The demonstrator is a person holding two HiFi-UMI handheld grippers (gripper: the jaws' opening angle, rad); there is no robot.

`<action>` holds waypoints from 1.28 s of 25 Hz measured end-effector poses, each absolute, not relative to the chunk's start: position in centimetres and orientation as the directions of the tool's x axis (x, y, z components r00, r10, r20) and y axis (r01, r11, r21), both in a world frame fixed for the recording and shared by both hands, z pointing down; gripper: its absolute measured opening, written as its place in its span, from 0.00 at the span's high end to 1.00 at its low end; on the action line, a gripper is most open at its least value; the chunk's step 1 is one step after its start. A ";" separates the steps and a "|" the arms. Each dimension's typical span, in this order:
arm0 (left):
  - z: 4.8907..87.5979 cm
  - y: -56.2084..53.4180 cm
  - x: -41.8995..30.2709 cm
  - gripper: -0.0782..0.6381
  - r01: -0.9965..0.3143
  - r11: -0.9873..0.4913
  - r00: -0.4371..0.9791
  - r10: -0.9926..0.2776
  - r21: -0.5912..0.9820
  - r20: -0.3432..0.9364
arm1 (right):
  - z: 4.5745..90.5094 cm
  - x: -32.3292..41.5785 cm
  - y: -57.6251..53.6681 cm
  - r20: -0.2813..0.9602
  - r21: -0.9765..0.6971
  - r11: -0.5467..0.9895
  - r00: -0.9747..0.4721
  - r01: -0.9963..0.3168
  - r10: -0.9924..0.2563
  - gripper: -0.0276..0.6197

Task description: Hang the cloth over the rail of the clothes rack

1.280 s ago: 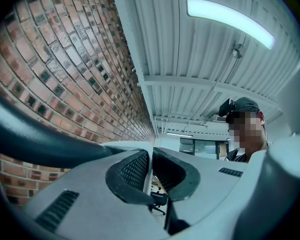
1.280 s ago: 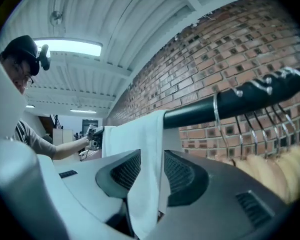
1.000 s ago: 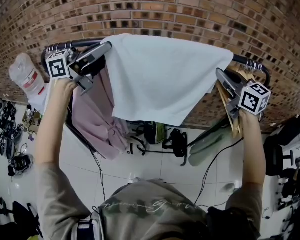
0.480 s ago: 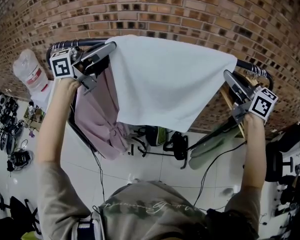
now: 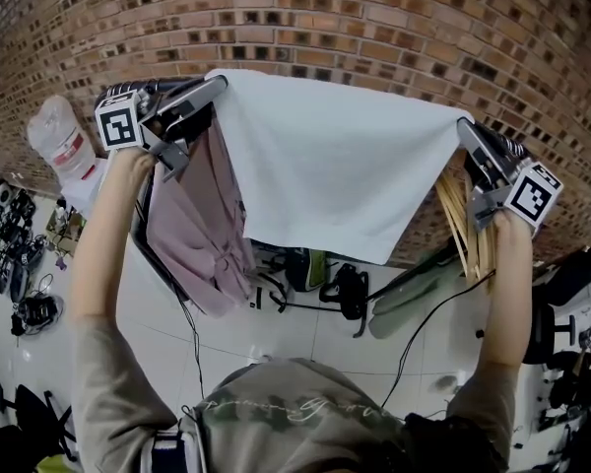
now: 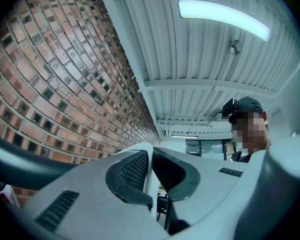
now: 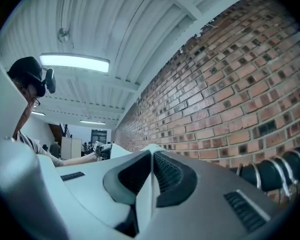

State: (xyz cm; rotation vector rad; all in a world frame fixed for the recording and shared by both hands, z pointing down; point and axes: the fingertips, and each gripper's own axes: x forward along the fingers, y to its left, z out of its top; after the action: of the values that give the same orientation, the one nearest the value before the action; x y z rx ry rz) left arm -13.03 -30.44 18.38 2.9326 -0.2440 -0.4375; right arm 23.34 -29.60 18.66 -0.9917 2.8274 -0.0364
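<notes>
As both grip the cloth (image 5: 325,166): left claw (image 5: 213,89), right claw (image 5: 464,126) clamped on its top corners | cloth white, stretched flat

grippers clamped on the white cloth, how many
2. The left gripper pinches the top left corner of the white cloth; the right gripper pinches its top right corner. Both are in plain view, none hidden.

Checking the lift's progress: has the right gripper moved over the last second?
Yes. The right gripper has risen, from below the rail to about level with it, lifting its corner of the cloth.
</notes>
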 end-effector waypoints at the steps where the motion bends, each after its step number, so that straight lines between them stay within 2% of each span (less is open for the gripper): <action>1: 18.0 -30.5 -13.1 0.86 -0.132 -0.974 0.942 -0.181 0.186 -0.281 | 18.2 23.4 -29.7 -0.133 -0.071 0.784 -0.773 -0.617 -0.620 0.91; 8: 17.8 -31.6 -13.2 0.86 -0.209 -0.957 0.941 -0.253 0.203 -0.224 | 16.4 23.9 -30.0 -0.147 -0.111 0.806 -0.792 -0.582 -0.592 0.92; 16: 18.5 -33.2 -13.4 0.86 -0.302 -0.934 0.940 -0.326 0.191 -0.104 | 17.4 23.9 -30.3 -0.085 -0.102 0.788 -0.784 -0.607 -0.615 0.92; 27: 18.7 -32.5 -13.0 0.86 -0.278 -0.944 0.936 -0.307 0.176 -0.172 | 20.9 23.8 -30.0 -0.042 -0.110 0.788 -0.789 -0.605 -0.612 0.91; 32: 18.9 -32.6 -13.0 0.86 -0.233 -0.942 0.935 -0.285 0.242 -0.211 | 23.8 23.7 -30.2 -0.005 -0.147 0.789 -0.797 -0.597 -0.604 0.91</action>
State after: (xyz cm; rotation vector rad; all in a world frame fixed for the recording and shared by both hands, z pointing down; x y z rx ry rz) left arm -12.96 -32.61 18.85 2.8787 -0.3899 -0.3604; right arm 23.74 -30.18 23.80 -0.9819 2.9216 -0.2127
